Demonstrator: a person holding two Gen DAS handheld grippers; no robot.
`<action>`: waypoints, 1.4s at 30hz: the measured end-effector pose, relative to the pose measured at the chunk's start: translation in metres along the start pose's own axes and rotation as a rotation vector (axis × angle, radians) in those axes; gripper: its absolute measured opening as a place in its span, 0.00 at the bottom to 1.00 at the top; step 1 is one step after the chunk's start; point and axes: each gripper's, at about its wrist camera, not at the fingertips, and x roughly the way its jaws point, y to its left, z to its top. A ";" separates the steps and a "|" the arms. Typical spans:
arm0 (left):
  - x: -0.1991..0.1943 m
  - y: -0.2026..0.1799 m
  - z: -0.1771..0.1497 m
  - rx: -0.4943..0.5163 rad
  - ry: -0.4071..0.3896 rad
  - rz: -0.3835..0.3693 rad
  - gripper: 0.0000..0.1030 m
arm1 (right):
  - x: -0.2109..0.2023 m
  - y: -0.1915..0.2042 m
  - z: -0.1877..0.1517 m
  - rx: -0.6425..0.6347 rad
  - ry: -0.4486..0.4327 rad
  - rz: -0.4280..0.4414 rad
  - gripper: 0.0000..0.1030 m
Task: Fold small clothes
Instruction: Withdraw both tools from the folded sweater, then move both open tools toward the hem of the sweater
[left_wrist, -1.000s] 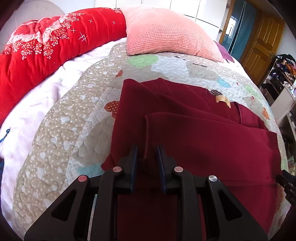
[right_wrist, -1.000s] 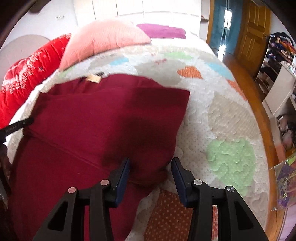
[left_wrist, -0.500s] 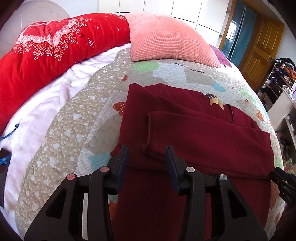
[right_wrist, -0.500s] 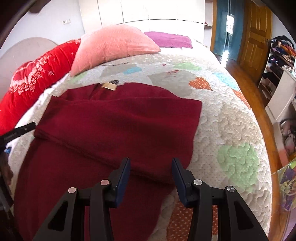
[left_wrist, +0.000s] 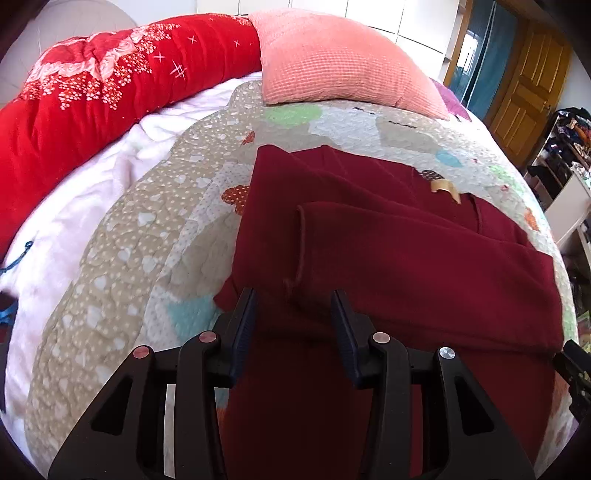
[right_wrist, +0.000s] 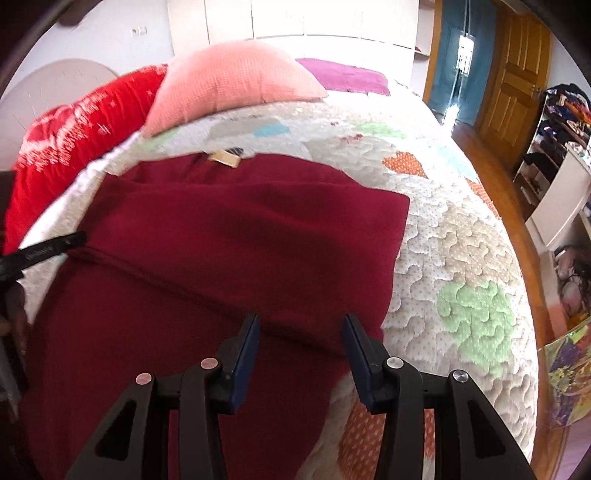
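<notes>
A dark red sweater lies on the quilted bed, neck label at the far side, both sleeves folded across its body. My left gripper is open and empty, hovering just above the sleeve cuff near the sweater's left edge. In the right wrist view the sweater fills the left and middle. My right gripper is open and empty above the folded sleeve near the sweater's right edge. The tip of the other gripper shows at the left edge.
A patchwork quilt covers the bed. A pink pillow and a red flowered duvet lie at the head. A white blanket lies to the left. The bed edge, wooden floor and shelves are to the right.
My left gripper opened, let go of the sleeve cuff and drew back. My right gripper stayed open and also pulled back a little from the sweater.
</notes>
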 end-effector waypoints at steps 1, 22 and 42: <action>-0.006 0.000 -0.003 0.005 -0.011 0.000 0.40 | -0.005 0.002 -0.002 0.001 -0.006 0.008 0.43; -0.094 0.002 -0.055 0.055 -0.115 0.002 0.56 | -0.056 0.030 -0.044 0.045 -0.043 0.109 0.45; -0.112 0.018 -0.093 0.057 -0.112 0.030 0.56 | -0.071 0.060 -0.061 0.010 -0.050 0.148 0.46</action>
